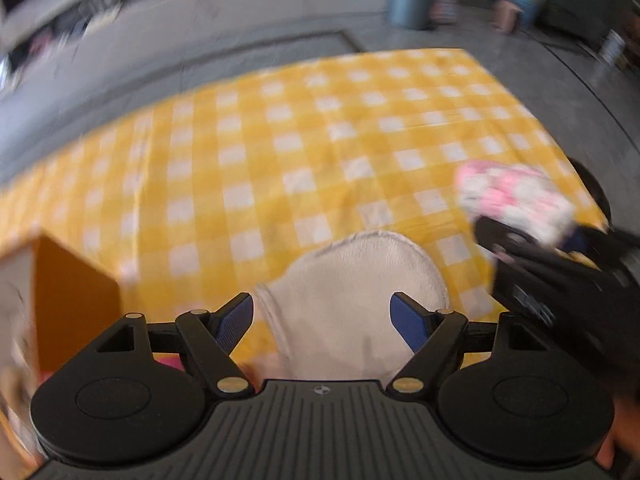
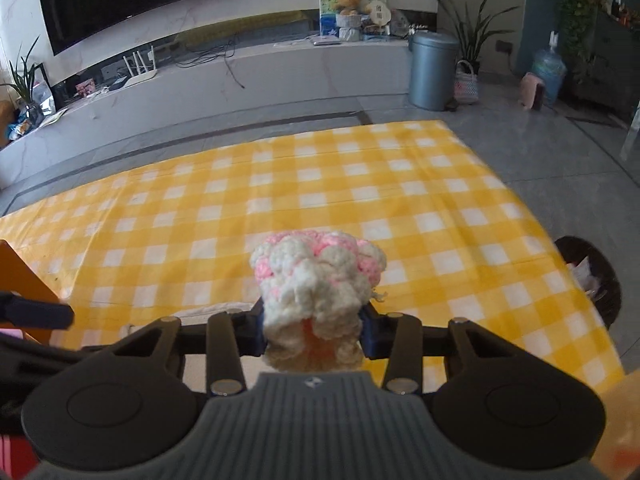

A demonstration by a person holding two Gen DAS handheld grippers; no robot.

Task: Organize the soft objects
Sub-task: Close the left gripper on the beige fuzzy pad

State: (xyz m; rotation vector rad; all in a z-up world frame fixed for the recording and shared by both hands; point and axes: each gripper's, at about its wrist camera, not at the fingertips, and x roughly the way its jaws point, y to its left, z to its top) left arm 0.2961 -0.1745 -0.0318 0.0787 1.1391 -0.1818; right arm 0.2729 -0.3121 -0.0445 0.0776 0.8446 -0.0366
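Carrying a pink-and-white knitted toy (image 2: 318, 280) — the right gripper (image 2: 314, 330) pinched it at lower centre, above the yellow checked cloth (image 2: 360, 184). Left gripper (image 1: 322, 318) stood spread over a cream plush piece (image 1: 352, 280); next, presumably, a close on it — orange box (image 1: 72, 300) at lower left the likely destination.

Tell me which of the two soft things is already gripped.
The pink-and-white fluffy knit, pinched in the right gripper. The plain cream plush lies on the checked cloth between the left gripper's open jaws.

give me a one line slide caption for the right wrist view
Right gripper clamps a pink-and-white knitted plush above the yellow checked tablecloth.
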